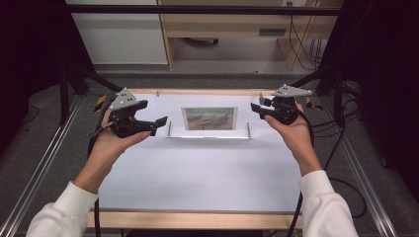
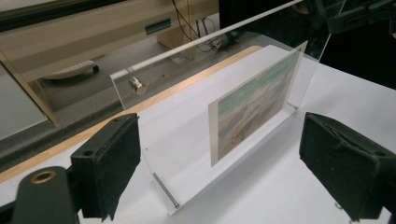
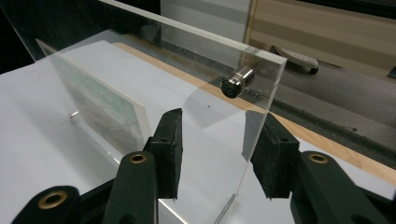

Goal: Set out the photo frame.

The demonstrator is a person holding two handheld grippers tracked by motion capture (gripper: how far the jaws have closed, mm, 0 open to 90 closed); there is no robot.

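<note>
The counter has a white top with a pale wooden strip showing along its near and far edges, and metal rails run along its 2 sides. 1 thing stands directly on it, toward the far edge and about midway across: a clear plastic picture frame, upright, with small metal pins at its corners. A landscape picture in greens and browns sits inside the frame.

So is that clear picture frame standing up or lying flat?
Upright: the clear frame stands on its bottom edge on the white table, picture facing forward.
</note>
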